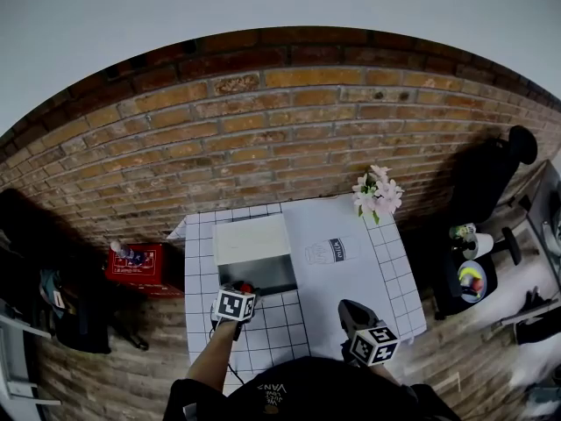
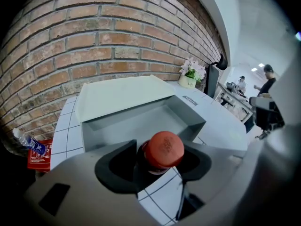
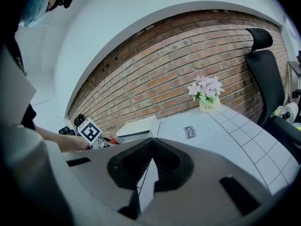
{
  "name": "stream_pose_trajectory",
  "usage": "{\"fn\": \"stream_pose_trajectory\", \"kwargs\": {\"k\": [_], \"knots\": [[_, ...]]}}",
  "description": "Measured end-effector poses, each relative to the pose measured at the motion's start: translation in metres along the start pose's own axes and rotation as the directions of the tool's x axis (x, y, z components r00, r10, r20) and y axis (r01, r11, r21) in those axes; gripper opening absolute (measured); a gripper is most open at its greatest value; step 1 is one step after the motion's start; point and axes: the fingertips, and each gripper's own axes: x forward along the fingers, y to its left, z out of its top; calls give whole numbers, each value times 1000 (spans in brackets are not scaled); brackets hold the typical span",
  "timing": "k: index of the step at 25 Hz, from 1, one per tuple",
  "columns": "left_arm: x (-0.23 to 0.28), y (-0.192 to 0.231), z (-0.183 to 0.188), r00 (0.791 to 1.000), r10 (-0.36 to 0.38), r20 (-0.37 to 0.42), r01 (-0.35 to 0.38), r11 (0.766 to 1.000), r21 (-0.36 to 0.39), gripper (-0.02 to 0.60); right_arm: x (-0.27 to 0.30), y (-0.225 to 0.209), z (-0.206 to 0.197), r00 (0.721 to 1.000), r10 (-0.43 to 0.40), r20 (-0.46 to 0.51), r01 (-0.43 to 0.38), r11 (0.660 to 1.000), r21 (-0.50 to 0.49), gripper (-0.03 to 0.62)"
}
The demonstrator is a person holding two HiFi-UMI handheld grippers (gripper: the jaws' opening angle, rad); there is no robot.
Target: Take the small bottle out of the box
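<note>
Red-capped, the small bottle is outside the box in the head view. It is over the gridded white counter, just in front of the box's near edge, and your left tongs reach down around it. Your right tongs are over the counter's near right part, well apart from the box. A pot of pink flowers sits at the far right corner, against the brick wall.

In the left gripper view, your tongs are spread, with one jaw on either side of the bottle, whose red cap faces the camera. Dark gaps show beside its body, so the pads are not pinching it. Whether its base rests on the counter does not show. The box, its lid tipped back, lies just beyond.

In the right gripper view, your tongs are pressed together at the tips with nothing between them. They point toward the box and a flat milk print on the counter.
</note>
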Motion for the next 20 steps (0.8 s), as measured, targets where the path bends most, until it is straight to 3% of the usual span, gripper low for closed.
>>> {"fn": "stream_pose_trajectory", "kwargs": {"k": [12,20], "knots": [[-12,1,8,995,53,82,-51,998,-25,230,2,-3,5,999,45,-11,-45,999,-19,-2],[-40,-4,27,976,116,186,-109,993,-49,230,5,2,9,993,111,-40,-113,992,-56,-2]]}}
